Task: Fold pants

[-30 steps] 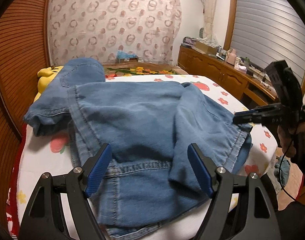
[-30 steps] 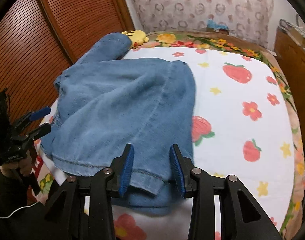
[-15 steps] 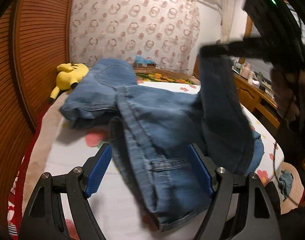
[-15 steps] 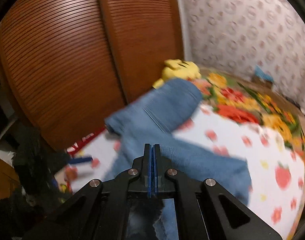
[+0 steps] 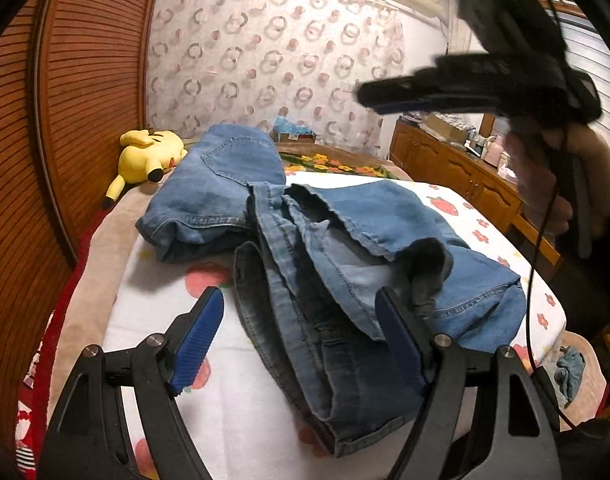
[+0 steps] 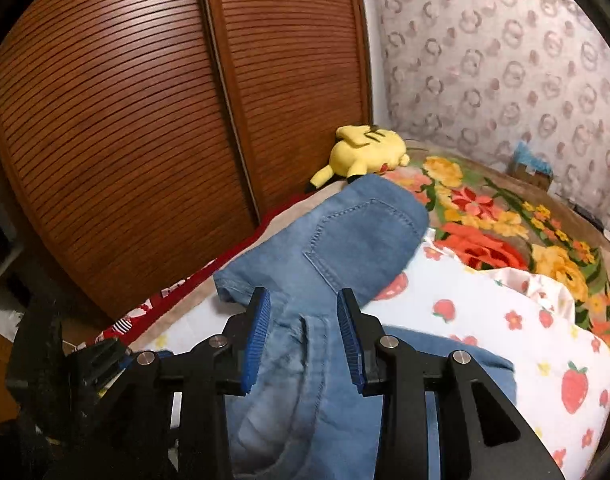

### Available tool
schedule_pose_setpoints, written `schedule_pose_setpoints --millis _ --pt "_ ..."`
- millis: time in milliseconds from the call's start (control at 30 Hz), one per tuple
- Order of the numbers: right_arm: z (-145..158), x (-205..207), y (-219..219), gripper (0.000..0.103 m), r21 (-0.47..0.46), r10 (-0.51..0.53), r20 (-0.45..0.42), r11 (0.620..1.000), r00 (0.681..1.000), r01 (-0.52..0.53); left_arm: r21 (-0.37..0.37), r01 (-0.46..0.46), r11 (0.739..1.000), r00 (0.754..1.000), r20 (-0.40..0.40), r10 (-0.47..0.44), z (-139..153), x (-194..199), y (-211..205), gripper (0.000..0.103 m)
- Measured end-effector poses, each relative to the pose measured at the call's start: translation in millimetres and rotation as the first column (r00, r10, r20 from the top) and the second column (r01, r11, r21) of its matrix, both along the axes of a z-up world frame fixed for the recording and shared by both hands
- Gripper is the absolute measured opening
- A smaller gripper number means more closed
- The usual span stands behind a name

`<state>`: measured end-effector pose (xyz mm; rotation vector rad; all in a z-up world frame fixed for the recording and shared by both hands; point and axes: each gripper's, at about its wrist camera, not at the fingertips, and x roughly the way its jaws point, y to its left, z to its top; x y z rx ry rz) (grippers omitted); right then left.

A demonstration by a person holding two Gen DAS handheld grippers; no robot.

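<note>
Blue denim pants (image 5: 325, 248) lie bunched on the bed, the seat with its back pocket (image 5: 225, 168) at the far end and the legs doubled over in loose layers nearer me. My left gripper (image 5: 301, 332) is open and empty, hovering over the near leg fold. My right gripper (image 6: 303, 334) is open above the pants (image 6: 345, 248), with cloth lying between its blue pads but apart from them. The right gripper also shows in the left wrist view (image 5: 445, 84), raised high at the upper right.
The bed has a white strawberry-print sheet (image 5: 185, 340) and a floral blanket (image 6: 505, 216) at the far end. A yellow plush toy (image 5: 149, 152) lies by the wooden louvred wardrobe doors (image 6: 145, 120). A wooden dresser (image 5: 465, 184) stands on the right.
My right gripper had shut on a pant leg and lifted it across; it has now opened and let go. The leg has dropped in a loose fold over the other. My left gripper stayed open.
</note>
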<state>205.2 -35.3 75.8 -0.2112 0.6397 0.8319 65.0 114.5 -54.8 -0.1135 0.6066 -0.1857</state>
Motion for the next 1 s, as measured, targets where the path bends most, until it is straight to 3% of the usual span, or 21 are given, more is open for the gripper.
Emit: schedule_pose_setpoints --millis 267,533,733,867,967,1000 --pt "-21.7 -56.4 -84.6 0.036 -0.034 -0.039 0.032 0.999 0.999 0.041 -0.008 0.083 0.997 0.997 0.01 -0.083 6.4 4.9 -25.5 0.078" --pt "-62.4 -84.3 -128.5 0.036 -0.114 -0.11 -0.01 0.988 0.994 0.108 0.017 0.17 0.985 0.985 -0.016 -0.17 2.3 11.2 -61.5 0.066" --pt "-94.0 -96.2 -133.0 0.036 -0.201 -0.125 -0.042 0.973 0.991 0.114 0.051 0.178 0.983 0.983 -0.057 -0.175 -8.1 22.0 -71.1 0.038" --pt "-104.6 -99.7 -130.2 0.036 -0.252 -0.113 -0.034 0.962 0.993 0.101 0.054 0.17 0.984 0.985 -0.053 -0.167 -8.4 22.1 -69.4 0.01" --pt "-101.7 -101.7 -133.9 0.035 -0.24 -0.104 -0.016 0.966 0.994 0.097 0.032 0.174 0.984 0.985 -0.025 -0.174 -0.7 17.6 -66.9 0.007" --pt "-97.2 -102.7 -134.5 0.016 -0.221 -0.097 -0.012 0.971 0.995 0.091 0.023 0.176 0.984 0.984 -0.013 -0.176 3.3 15.6 -65.8 0.007"
